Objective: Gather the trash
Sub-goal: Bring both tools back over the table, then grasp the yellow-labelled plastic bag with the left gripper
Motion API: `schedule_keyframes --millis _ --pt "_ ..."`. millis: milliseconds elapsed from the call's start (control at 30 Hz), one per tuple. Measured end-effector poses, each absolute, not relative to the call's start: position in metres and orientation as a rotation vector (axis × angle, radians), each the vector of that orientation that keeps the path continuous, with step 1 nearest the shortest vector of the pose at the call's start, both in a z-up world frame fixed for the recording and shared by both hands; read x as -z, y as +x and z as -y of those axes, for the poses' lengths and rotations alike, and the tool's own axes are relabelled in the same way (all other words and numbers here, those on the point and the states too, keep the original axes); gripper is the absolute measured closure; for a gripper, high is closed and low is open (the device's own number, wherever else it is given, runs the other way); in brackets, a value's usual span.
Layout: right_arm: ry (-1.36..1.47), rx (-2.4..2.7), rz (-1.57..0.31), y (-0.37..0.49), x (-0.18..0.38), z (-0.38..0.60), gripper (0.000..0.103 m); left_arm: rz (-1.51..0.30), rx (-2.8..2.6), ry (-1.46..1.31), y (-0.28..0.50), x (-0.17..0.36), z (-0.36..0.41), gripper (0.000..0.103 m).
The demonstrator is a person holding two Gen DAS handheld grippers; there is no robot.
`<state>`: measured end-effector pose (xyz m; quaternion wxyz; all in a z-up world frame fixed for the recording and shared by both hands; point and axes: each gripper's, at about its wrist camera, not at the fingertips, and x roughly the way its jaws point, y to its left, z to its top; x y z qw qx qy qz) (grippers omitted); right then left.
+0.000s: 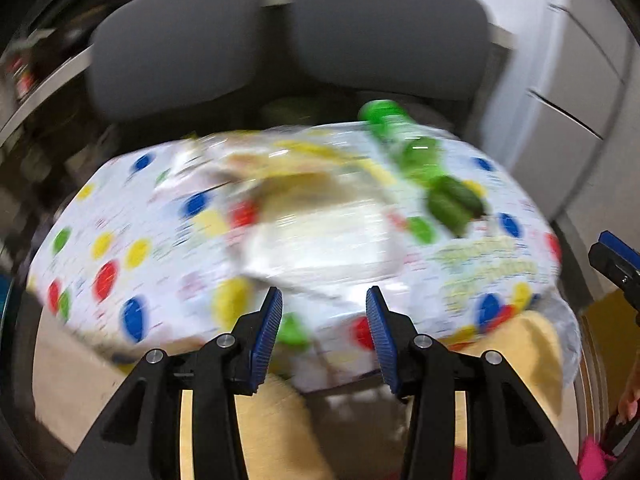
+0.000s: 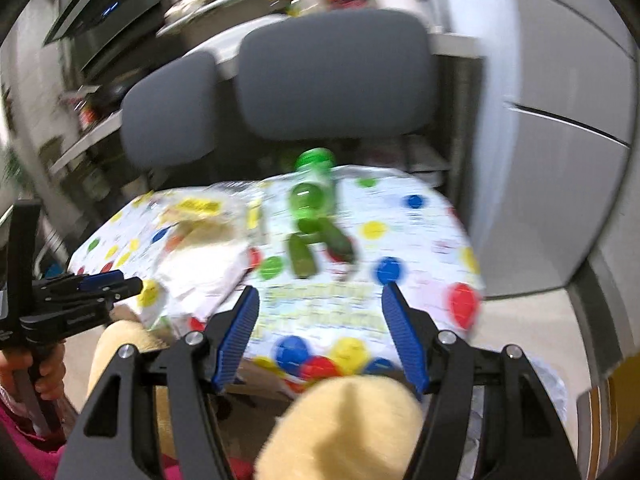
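Observation:
A small table with a white cloth with coloured dots (image 1: 120, 240) (image 2: 420, 240) stands in front of me. On it lie a green plastic bottle (image 1: 408, 148) (image 2: 312, 192), dark green pieces (image 1: 452, 200) (image 2: 304, 256), and white and yellow wrappers or paper (image 1: 312, 240) (image 2: 200, 256). My left gripper (image 1: 324, 312) is open and empty at the table's near edge. It also shows in the right wrist view (image 2: 116, 284). My right gripper (image 2: 320, 312) is open and empty over the near edge. Its fingers (image 1: 616, 256) show at the right of the left wrist view. Both views are blurred.
A grey office chair with a split backrest (image 1: 280, 32) (image 2: 332, 76) stands behind the table. White cabinet drawers (image 1: 568, 100) (image 2: 560, 160) are at the right, cluttered shelves (image 2: 100, 80) at the left. Yellow fluffy slippers (image 2: 344, 428) (image 1: 532, 360) are below.

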<state>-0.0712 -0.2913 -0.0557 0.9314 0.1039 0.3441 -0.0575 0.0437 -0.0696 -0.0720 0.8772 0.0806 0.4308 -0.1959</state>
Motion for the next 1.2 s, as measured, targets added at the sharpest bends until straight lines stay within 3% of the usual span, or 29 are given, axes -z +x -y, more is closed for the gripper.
schedule_keyframes --millis 400,500,733,1200 --pt "0.116 -0.014 -0.775 0.01 0.067 0.23 0.04 -0.941 0.303 -0.015 0.095 0.072 -0.012 0.054" --pt "0.099 -0.004 -0.774 0.016 0.067 0.228 0.04 -0.904 0.317 -0.055 0.118 0.059 -0.013 0.043" --pt "0.083 0.03 -0.761 0.028 0.065 0.233 0.04 -0.896 0.351 -0.132 0.173 0.044 0.004 0.043" --pt "0.074 0.035 -0.781 0.044 0.078 0.234 0.04 -1.103 0.491 -0.354 0.262 0.099 0.029 0.045"
